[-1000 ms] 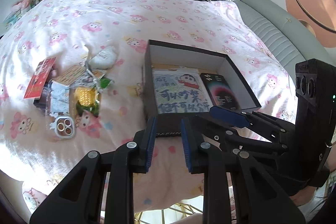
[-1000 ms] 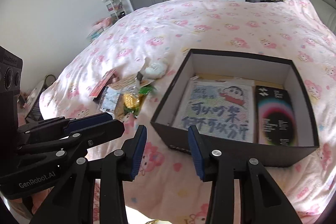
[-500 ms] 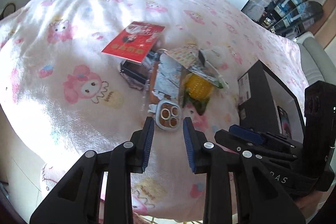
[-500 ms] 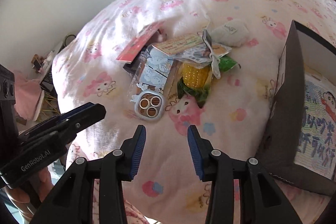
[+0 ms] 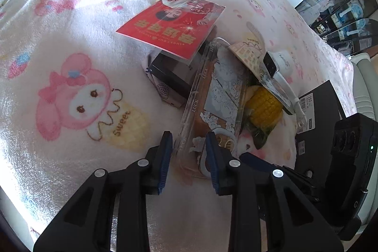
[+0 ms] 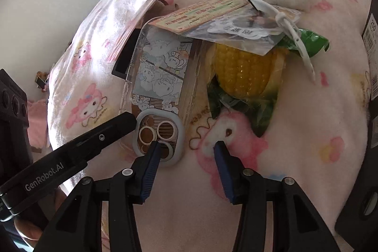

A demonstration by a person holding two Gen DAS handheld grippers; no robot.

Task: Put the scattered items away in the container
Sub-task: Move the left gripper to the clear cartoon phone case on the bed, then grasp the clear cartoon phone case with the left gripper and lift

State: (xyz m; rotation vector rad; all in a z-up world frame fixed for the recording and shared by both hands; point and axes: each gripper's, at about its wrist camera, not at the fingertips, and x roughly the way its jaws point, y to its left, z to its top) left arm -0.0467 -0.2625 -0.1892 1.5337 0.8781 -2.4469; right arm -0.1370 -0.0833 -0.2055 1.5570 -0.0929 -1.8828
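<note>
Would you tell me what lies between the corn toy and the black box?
In the right wrist view, only bare pink blanket separates the corn toy from the black box; a white strap trails partway.

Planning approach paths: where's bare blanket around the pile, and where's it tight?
Free: blanket left of the red card and phone case; also the strip between the corn and black box. Crowded: card, case, corn and packets overlap; the left gripper already straddles the case's end.
</note>
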